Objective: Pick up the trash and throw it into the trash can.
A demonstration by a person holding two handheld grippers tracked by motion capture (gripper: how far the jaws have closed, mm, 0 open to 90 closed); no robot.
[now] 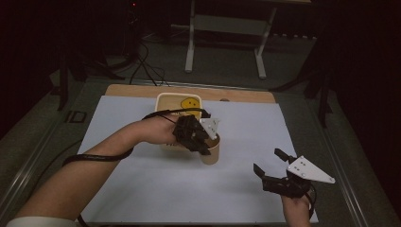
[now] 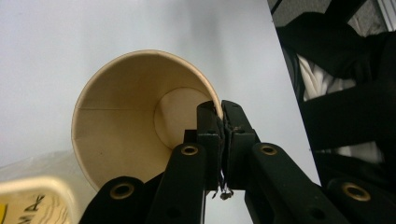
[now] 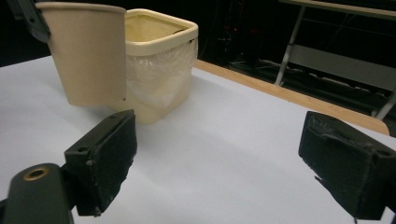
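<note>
My left forearm (image 1: 94, 161) ran from the lower left of the high view up toward the middle, wrist bent, with my left gripper (image 1: 206, 150) pointing down and right. Its jaws were pinched together on the rim of the paper cup (image 2: 135, 116), one jaw inside and one outside. My right hand (image 1: 297, 207) sat at the lower right, and my right gripper (image 1: 267, 160) pointed up-left with jaws spread wide, holding nothing.

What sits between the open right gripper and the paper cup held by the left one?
Nothing: in the high view, bare white sheet separates the right gripper from the paper cup; the right gripper view agrees.
</note>
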